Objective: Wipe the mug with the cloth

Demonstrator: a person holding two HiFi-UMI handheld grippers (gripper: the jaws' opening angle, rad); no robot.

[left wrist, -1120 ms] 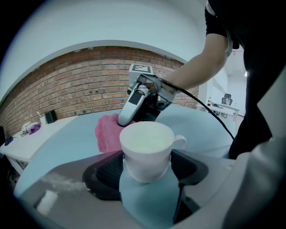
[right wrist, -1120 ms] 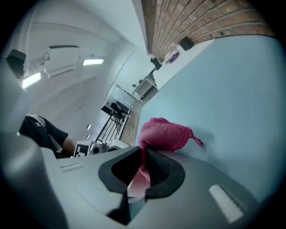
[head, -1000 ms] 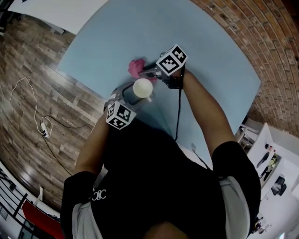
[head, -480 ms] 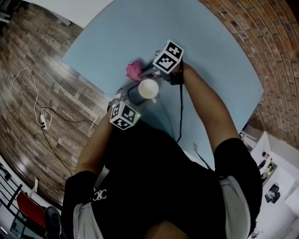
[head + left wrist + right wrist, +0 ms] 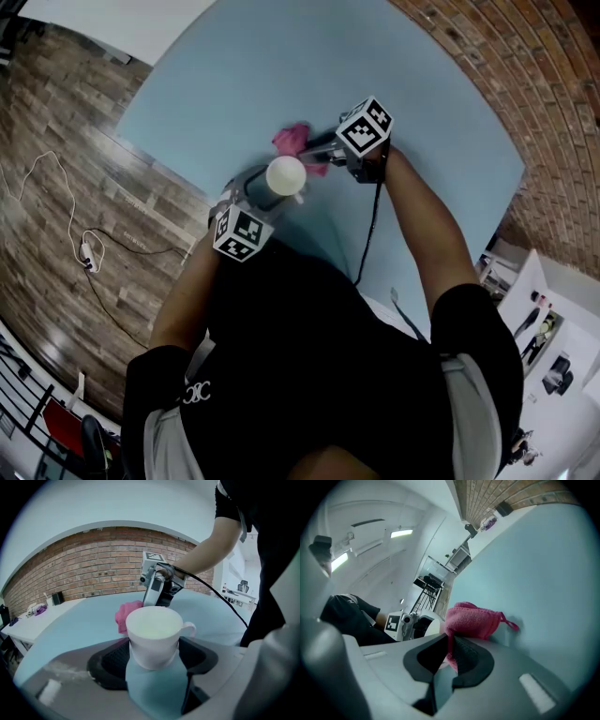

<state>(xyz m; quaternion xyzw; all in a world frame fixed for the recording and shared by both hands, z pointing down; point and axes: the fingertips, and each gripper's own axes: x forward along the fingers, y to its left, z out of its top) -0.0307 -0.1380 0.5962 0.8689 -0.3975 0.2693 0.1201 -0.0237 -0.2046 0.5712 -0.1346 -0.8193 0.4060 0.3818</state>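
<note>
A white mug [image 5: 286, 175] stands upright in the air just above a pale blue counter [image 5: 281, 66], near the edge closest to the person. In the left gripper view the mug [image 5: 153, 637] fills the centre, mouth up, its handle sticking out to the right. The left claw [image 5: 153, 660] has hold of it: the two dark pads stand fairly wide apart and press on either side of the mug's lower body. In the head view the left claw [image 5: 265, 189] reaches in from below and left, its marker cube nearest the person.

A pink cloth [image 5: 295, 141] sits bunched just beyond the mug, on its far side. The right claw [image 5: 451, 651] is closed on the cloth [image 5: 471, 620], a fold pinched between its nearly meeting pads while the rest bulges out past the tips, with a small loop at one end. In the head view the right claw [image 5: 317, 152] comes in from the right and is angled towards the mug. The cloth is right beside the mug's far wall; whether they touch cannot be told.

The person [image 5: 319, 375], in a black top, leans over both bare forearms. A brick wall [image 5: 506, 66] runs along the counter's far side. A wood floor [image 5: 66, 141] lies to the left, with a thin cable [image 5: 70, 220] trailing across it.
</note>
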